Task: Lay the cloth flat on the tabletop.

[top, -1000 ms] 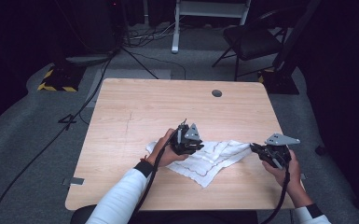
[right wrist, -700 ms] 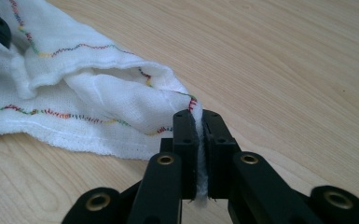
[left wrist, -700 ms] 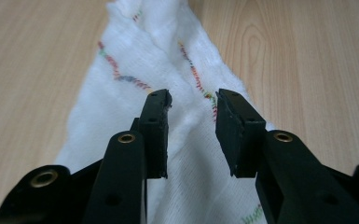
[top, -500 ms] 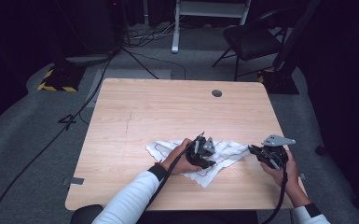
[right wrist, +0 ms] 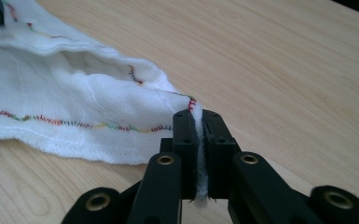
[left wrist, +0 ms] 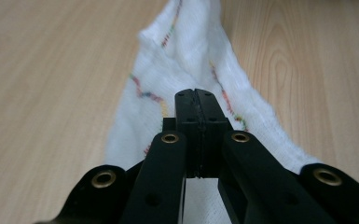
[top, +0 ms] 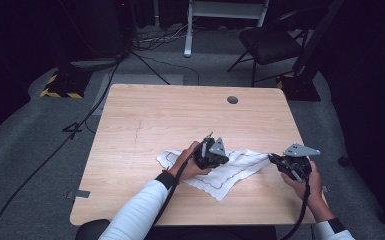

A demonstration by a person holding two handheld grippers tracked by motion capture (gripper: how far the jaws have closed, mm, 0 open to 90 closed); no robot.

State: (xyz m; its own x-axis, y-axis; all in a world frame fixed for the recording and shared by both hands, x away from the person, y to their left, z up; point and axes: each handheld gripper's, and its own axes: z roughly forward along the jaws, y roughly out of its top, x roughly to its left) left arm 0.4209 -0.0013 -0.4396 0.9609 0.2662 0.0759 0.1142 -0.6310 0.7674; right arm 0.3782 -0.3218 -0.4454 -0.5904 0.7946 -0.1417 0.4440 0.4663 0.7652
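Moved: our left gripper [top: 211, 154] has slid rightward along the white cloth [top: 230, 167], and its fingers have just been closing.
Left fingers: pressed together over the cloth [left wrist: 186, 79]; a pinched fold cannot be told.
Right gripper [right wrist: 198, 154]: fingers clamp the cloth's corner.
Cloth: crumpled on the table [top: 180, 115], near our edge.
Advice: we keep the right corner anchored and pull apart evenly, low over the wood.
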